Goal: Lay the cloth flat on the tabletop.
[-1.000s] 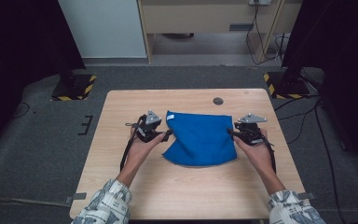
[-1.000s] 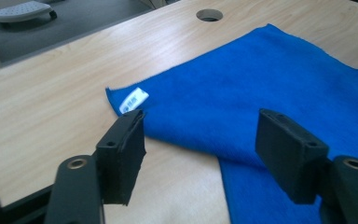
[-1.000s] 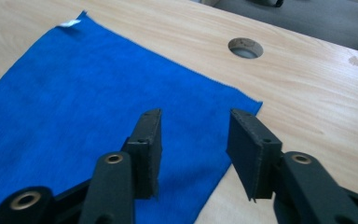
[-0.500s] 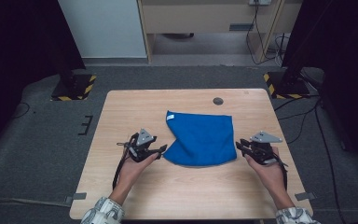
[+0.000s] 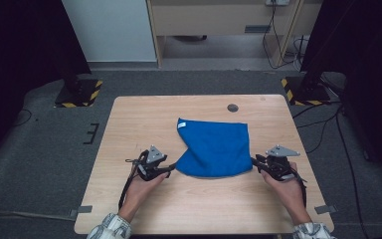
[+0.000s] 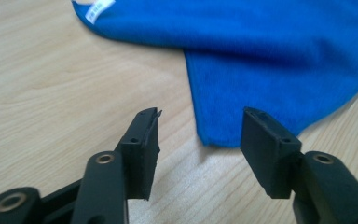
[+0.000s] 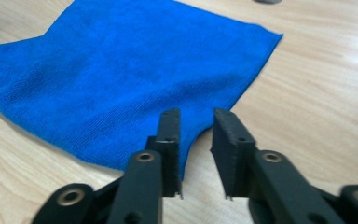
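Lying flat on the light wooden table [image 5: 129, 124], the folded blue microfibre cloth [image 5: 214, 147] sits between both tools, its small white label [image 6: 100, 8] at the far left corner. Left gripper [image 6: 199, 135] rests just short of the cloth's near-left corner, jaws wide apart and empty. Right gripper [image 7: 196, 140] sits at the near-right corner, jaws narrowly parted, gripping nothing.

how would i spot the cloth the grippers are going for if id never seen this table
Start at the light wooden table in the middle of the grey floor. The blue cloth lies flat near its centre, between the left gripper and the right gripper. It is the table's one bright blue thing, with a small white tag at its far left corner.
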The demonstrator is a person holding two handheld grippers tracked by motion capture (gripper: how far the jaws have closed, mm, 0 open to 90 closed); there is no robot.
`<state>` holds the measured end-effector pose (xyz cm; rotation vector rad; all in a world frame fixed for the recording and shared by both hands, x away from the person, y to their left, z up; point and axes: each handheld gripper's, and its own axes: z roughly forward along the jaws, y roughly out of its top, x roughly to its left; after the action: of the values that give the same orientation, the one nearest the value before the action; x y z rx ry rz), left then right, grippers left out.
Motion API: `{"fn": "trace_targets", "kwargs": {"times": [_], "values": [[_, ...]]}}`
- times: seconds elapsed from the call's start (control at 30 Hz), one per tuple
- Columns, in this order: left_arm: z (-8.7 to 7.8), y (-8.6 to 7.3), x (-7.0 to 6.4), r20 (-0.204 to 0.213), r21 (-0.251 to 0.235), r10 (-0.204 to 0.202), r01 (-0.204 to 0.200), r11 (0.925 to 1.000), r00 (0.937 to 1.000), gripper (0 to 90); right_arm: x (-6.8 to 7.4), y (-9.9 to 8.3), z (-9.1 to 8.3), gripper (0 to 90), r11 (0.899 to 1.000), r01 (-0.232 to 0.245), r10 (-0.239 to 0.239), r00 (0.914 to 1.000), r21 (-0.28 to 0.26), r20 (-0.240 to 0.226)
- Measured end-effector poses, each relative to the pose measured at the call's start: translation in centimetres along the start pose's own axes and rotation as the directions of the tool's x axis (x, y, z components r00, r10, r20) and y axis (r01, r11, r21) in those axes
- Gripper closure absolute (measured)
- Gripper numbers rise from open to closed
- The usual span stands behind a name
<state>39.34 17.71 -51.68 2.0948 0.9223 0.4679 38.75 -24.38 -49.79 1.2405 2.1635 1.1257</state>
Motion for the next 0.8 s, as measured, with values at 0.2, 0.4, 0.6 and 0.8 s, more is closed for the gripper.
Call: {"fn": "trace_targets", "kwargs": {"times": [0.2,0.4,0.6,0.8], "values": [[1.0,-0.1,-0.7,0.022,0.027,0.024,-0.024,0.9993,0.9995,42.5,-0.2,-0.6,-0.1,60.9,0.999,-0.028,0.028,0.9995,0.036,-0.016],[1.8,-0.2,-0.9,0.032,0.052,0.02,-0.021,0.9984,0.9993,41.5,-0.2,-0.8,0.3,56.5,0.998,-0.028,0.031,0.9984,0.059,-0.048],[2.3,-0.1,-0.8,0.042,0.063,0.007,-0.01,0.9979,0.9991,49.5,0.1,-1.1,0.9,52.0,0.995,-0.001,0.01,0.9967,0.104,-0.08],[2.3,0.1,-1.2,0.056,0.07,0.021,-0.025,0.9972,0.9982,69.3,0.3,-1.3,1.4,48.1,0.991,0.014,-0.003,0.9967,0.132,-0.082]]}}
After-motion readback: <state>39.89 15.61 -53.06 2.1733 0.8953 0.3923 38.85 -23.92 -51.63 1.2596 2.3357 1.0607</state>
